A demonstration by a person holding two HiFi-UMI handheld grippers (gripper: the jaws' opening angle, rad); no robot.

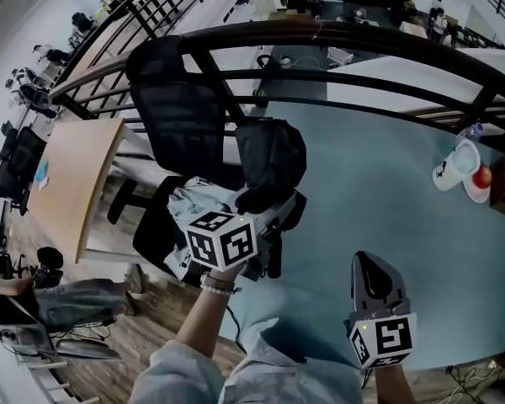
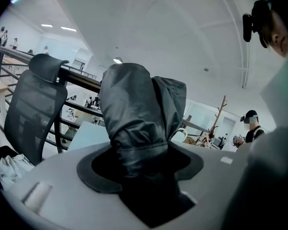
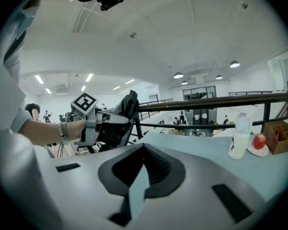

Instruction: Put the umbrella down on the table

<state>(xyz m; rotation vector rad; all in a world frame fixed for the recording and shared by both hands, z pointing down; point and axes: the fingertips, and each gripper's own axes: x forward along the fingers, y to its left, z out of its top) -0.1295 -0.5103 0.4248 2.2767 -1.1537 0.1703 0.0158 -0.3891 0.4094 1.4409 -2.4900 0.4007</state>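
The umbrella (image 1: 270, 160) is clamped by the left gripper (image 1: 265, 215), lengthwise toward 12 o'clock; the right gripper (image 1: 374, 280) is closed, empty.

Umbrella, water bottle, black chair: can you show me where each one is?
umbrella (image 2: 134, 109), left gripper view, on its folded dark fabric.
bottle (image 3: 239, 139), right gripper view, on its pale body.
chair (image 1: 172, 116), head view, on its mesh backrest.
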